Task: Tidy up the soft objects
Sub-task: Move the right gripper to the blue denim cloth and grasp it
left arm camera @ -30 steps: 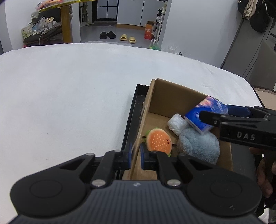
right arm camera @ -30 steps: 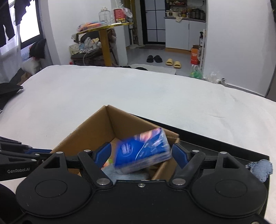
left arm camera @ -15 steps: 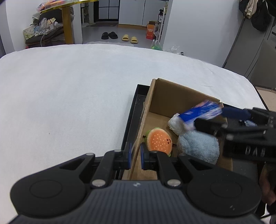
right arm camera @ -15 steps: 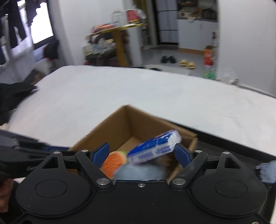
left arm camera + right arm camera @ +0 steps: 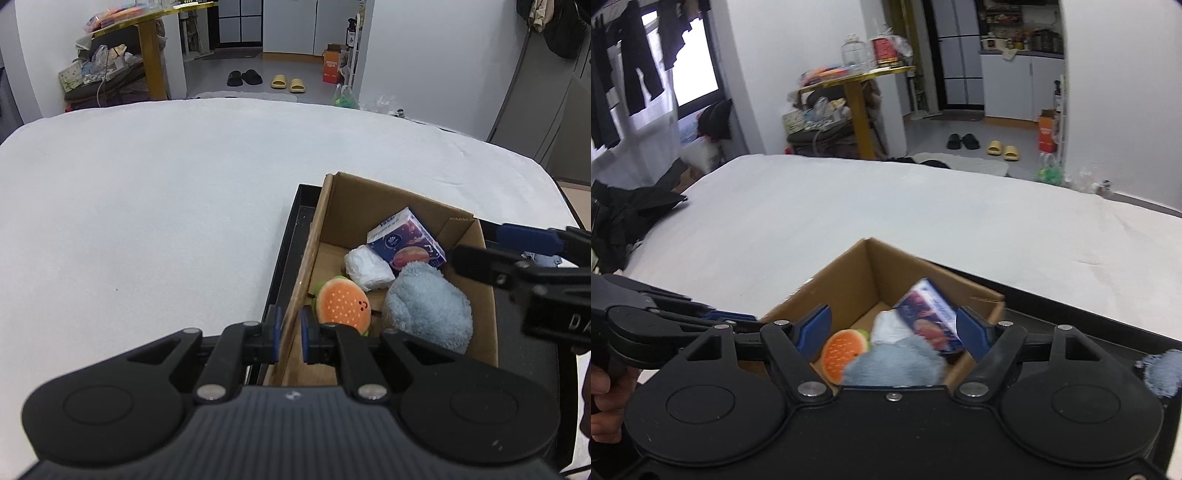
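Observation:
A cardboard box (image 5: 384,199) stands in a black tray (image 5: 291,236) on the white surface. Inside lie a blue tissue pack (image 5: 406,240), a white wad (image 5: 367,264), an orange burger plush (image 5: 343,304) and a light blue fluffy cloth (image 5: 428,306). My left gripper (image 5: 290,334) is shut on the box's left wall. My right gripper (image 5: 894,332) is open and empty above the box; it also shows in the left wrist view (image 5: 513,251). The tissue pack (image 5: 931,317) leans in the box's far right corner.
Another blue fluffy piece (image 5: 1160,369) lies on the tray to the right of the box. Dark clothes (image 5: 624,218) lie at the surface's left edge. A yellow table (image 5: 857,107) and slippers stand beyond the far edge.
My right gripper has let go of the blue tissue pack, which dropped into the box beside the white wad. The right gripper has drawn back. The left gripper has kept its hold.

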Available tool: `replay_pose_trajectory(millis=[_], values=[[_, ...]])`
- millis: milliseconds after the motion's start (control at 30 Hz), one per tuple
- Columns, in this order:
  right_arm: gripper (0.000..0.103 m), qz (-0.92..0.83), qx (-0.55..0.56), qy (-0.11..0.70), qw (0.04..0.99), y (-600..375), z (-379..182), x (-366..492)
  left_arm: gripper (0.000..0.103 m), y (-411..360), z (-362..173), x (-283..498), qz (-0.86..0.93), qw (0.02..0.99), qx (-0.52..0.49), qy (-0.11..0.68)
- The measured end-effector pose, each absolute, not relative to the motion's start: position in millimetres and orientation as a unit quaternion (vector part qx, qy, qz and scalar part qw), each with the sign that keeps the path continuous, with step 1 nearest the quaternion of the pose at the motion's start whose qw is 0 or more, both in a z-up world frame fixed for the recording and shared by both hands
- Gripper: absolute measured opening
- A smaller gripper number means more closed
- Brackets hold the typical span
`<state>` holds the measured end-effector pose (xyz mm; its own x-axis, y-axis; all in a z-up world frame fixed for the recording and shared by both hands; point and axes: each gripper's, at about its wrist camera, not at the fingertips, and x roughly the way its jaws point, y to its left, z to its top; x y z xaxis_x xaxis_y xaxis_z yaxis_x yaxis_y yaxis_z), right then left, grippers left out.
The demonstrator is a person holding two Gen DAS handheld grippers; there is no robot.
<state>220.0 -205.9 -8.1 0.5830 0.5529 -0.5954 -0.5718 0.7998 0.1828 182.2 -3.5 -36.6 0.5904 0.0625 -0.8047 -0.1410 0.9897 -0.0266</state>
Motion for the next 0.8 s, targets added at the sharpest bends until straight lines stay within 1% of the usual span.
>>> replay_pose_trajectory(millis=[133, 200, 267, 300, 367, 433, 600, 667, 800], values=[[0.073, 0.289, -0.008, 0.334, 0.897, -221.6, -9.8, 227.0, 0.013, -14.4, -31.3, 184.6, 0.062, 0.893, -0.020, 0.446], [0.073, 0.272, -0.004, 0.338, 0.901, -230.1, -12.5, 230.0, 0.018, -19.5, -31.1, 186.9, 0.066, 0.891, -0.009, 0.449], [0.073, 0.250, -0.002, 0.344, 0.905, -240.5, -16.8, 234.2, 0.029, -22.8, -31.8, 189.4, 0.069, 0.890, -0.012, 0.451], [0.073, 0.238, 0.000, 0.349, 0.906, -246.1, -19.4, 236.3, 0.033, -24.2, -31.9, 190.2, 0.069, 0.889, -0.014, 0.452], [0.073, 0.211, 0.003, 0.356, 0.910, -257.5, -24.7, 241.6, 0.050, -29.3, -32.1, 191.7, 0.073, 0.889, -0.011, 0.452], [0.073, 0.192, 0.009, 0.360, 0.913, -266.0, -30.2, 244.5, 0.057, -36.4, -31.2, 192.6, 0.079, 0.891, 0.005, 0.448], [0.073, 0.138, 0.027, 0.359, 0.923, -288.4, -42.0, 253.0, 0.065, -49.1, -29.6, 196.8, 0.085, 0.892, 0.023, 0.444], [0.073, 0.118, 0.038, 0.359, 0.925, -297.0, -48.1, 256.4, 0.070, -52.6, -29.2, 199.3, 0.089, 0.893, 0.029, 0.441], [0.073, 0.079, 0.049, 0.356, 0.930, -313.3, -60.4, 261.1, 0.072, -55.2, -29.3, 206.4, 0.095, 0.892, 0.032, 0.441]])
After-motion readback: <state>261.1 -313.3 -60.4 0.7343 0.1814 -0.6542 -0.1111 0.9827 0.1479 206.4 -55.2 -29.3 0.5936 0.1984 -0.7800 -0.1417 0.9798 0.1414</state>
